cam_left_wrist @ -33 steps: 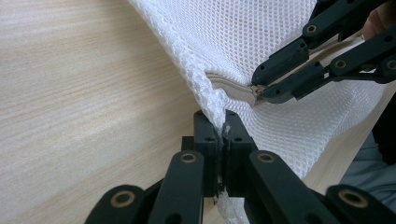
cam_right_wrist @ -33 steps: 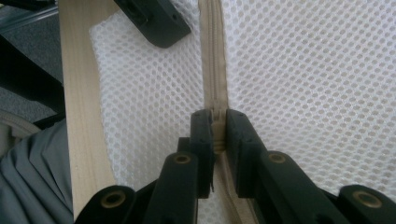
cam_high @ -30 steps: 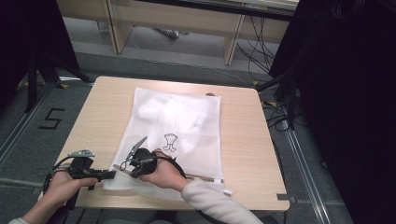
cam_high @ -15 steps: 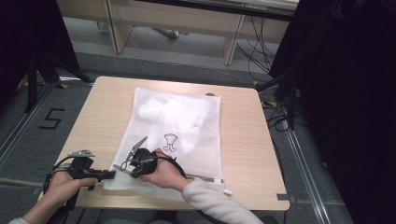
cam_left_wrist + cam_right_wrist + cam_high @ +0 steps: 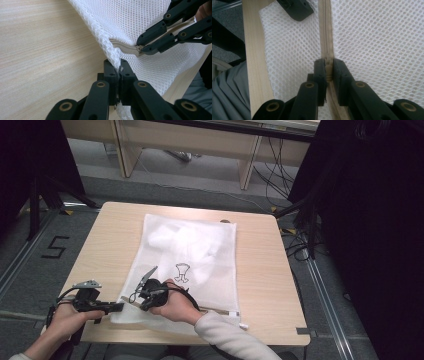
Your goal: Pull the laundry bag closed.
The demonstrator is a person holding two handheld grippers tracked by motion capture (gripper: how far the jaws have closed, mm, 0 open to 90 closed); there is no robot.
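text: "5" | on: floor (image 5: 30, 270) left of counter (image 5: 115, 235) | form: black marking (image 5: 55, 248) | other readable text: none

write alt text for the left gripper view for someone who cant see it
The left claw is shut on the corner edge of a white mesh laundry bag lying on a light wooden table. Just beyond it, the right claw pinches the slider of the bag's beige zipper.

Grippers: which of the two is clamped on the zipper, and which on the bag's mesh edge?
The right gripper pinches the zipper pull on the beige zipper tape. The left gripper is shut on the corner edge of the white mesh laundry bag.
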